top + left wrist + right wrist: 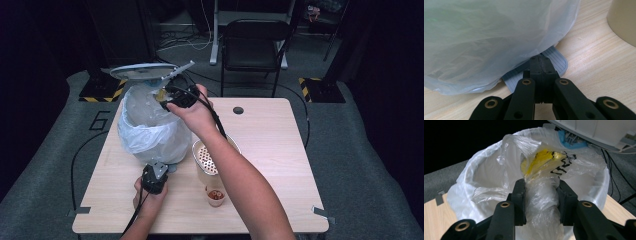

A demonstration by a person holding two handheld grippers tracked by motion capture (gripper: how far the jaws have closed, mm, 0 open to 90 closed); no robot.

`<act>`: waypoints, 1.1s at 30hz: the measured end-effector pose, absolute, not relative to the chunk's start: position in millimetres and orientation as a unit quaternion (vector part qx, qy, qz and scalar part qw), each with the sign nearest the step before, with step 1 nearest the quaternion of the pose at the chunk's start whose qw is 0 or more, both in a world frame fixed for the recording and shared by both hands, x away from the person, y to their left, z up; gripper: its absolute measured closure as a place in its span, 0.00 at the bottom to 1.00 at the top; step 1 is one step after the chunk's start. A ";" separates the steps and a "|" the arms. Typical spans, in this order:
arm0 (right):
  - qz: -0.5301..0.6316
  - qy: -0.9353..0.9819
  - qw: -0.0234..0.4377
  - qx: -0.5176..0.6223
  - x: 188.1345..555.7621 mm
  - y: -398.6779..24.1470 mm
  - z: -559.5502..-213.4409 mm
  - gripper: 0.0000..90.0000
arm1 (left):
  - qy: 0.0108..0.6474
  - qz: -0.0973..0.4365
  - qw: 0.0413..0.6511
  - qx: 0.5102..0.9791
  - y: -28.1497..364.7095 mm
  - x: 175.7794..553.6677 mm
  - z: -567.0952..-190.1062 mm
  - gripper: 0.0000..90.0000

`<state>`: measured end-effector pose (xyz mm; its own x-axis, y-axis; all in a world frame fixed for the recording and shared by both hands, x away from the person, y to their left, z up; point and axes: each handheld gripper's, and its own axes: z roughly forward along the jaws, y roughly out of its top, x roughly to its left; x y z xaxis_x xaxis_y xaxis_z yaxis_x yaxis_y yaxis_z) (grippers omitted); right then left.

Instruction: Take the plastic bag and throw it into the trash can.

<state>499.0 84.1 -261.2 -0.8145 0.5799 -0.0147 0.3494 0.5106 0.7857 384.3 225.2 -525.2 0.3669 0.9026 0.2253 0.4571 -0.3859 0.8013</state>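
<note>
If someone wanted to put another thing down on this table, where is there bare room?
The right half of the light wooden table is bare, from the small round hole to the near right corner. The left is crowded: the white bag-lined pedal bin, the beige perforated-lid canister, the small orange cup, and the left gripper on the grey ribbed pedal.

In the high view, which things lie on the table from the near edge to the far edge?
Small cup → perforated tin → lined bin → its raised lid.

Yellow, black-marked plastic wrapper [546,161]; grey-ribbed pedal [557,60]
</note>
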 end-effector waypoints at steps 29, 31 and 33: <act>0.450 0.826 0.155 0.302 498.1 96.0 -276.1 0.43 | 0.473 0.325 0.346 0.743 220.2 382.6 -528.3 1.00; 0.445 0.830 0.151 0.301 493.3 89.3 -271.5 0.44 | 0.473 0.324 0.346 0.742 220.3 382.6 -528.3 1.00; 0.444 0.832 0.155 0.294 488.6 81.4 -268.1 0.44 | 0.476 0.324 0.350 0.739 219.8 382.7 -528.7 1.00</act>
